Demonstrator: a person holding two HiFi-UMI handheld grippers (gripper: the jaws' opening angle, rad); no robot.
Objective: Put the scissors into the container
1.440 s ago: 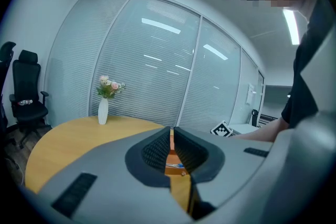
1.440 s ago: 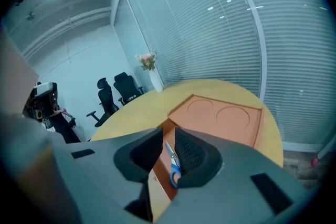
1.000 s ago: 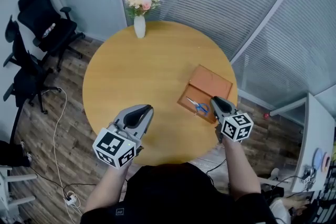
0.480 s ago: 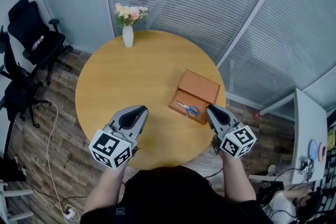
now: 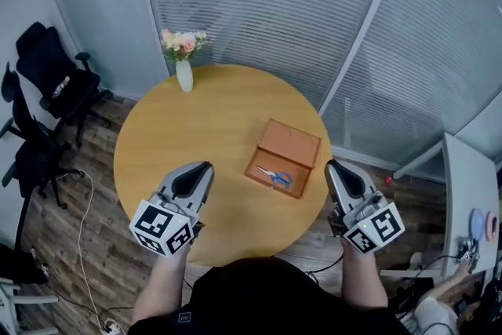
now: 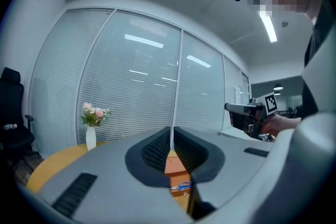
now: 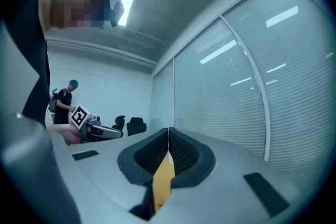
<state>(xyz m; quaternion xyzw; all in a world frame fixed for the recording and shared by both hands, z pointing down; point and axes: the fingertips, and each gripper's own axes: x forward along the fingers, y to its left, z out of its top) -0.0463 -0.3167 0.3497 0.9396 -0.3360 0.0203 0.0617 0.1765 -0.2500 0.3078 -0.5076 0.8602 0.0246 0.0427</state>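
Both sets of jaws are closed on nothing, left gripper (image 5: 204,166) and right gripper (image 5: 331,164) alike; the scissors (image 5: 276,176) lie inside the box (image 5: 295,142) on the table (image 5: 200,110); the job looks done, so any retreat should go well clear of the box.

I am holding a pale grey plastic left gripper (image 5: 205,166) and a matching pale grey right gripper (image 5: 329,164). Each is wearing black ribbed pads (image 6: 157,152) and carrying a white cube (image 5: 161,225) that is showing black square markers. The round wooden table (image 5: 196,137) is glowing honey-yellow. The flat rectangular container (image 5: 292,143) is showing orange-brown, and the small scissors (image 5: 276,176) are showing blue handles with silvery blades. The slim vase (image 5: 183,77) is gleaming white under pink and cream flowers (image 5: 180,41). The window blinds (image 5: 274,4) are showing fine pale grey stripes. The swivel chairs (image 5: 55,82) are showing black, and the plank floor (image 5: 94,247) is showing streaky brown-grey.
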